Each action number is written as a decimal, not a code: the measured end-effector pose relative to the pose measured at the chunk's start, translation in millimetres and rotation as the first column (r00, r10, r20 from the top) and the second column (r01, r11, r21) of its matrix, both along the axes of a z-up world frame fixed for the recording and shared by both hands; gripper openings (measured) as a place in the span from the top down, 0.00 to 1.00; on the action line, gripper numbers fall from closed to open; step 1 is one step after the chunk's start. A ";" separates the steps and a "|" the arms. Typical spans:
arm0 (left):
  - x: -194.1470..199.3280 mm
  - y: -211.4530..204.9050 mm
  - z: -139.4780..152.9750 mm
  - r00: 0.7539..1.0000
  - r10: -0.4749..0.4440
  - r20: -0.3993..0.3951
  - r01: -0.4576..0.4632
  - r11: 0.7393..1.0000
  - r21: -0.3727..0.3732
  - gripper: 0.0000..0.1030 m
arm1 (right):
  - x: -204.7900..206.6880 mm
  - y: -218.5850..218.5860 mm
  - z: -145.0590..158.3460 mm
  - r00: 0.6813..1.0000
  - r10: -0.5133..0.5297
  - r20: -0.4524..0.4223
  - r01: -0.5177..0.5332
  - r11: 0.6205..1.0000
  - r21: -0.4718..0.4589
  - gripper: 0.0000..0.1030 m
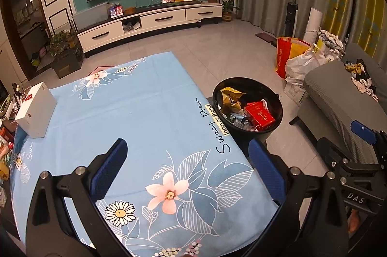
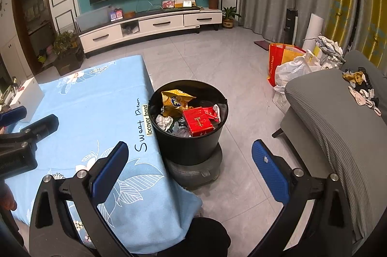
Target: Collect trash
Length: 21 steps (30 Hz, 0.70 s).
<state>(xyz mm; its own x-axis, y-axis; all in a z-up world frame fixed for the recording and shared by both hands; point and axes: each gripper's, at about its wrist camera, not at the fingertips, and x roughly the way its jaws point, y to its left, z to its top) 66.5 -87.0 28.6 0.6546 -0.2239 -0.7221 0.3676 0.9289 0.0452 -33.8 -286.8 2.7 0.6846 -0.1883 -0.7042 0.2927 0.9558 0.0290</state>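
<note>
A black trash bin (image 2: 188, 138) stands on a low grey stool just right of the table; it also shows in the left wrist view (image 1: 249, 133). Inside lie a red box (image 2: 197, 124), a yellow snack bag (image 2: 175, 99), crumpled white paper (image 2: 164, 122) and other wrappers. My left gripper (image 1: 188, 157) is open and empty above the blue flowered tablecloth (image 1: 135, 116). My right gripper (image 2: 189, 160) is open and empty, near the table's right edge, in front of the bin. The left gripper also shows at the left edge of the right wrist view (image 2: 26, 119).
A white box (image 1: 35, 109) stands at the table's far left. A grey sofa (image 2: 338, 126) with socks on it is at the right. Red and white bags (image 2: 287, 63) sit on the floor behind it. A TV cabinet (image 2: 150, 26) lines the far wall.
</note>
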 end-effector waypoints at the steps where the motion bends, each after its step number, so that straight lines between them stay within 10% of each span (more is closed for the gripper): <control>1: -0.5 -0.1 0.6 1.000 -0.001 0.001 0.001 1.000 -0.003 0.03 | -0.2 -0.2 0.1 1.000 -0.001 -0.001 0.001 1.000 0.001 0.03; 21: -2.0 -3.0 1.2 1.000 -0.009 -0.007 0.009 1.000 -0.002 0.03 | -1.1 3.0 9.6 1.000 0.009 0.011 -0.008 1.000 -0.007 0.03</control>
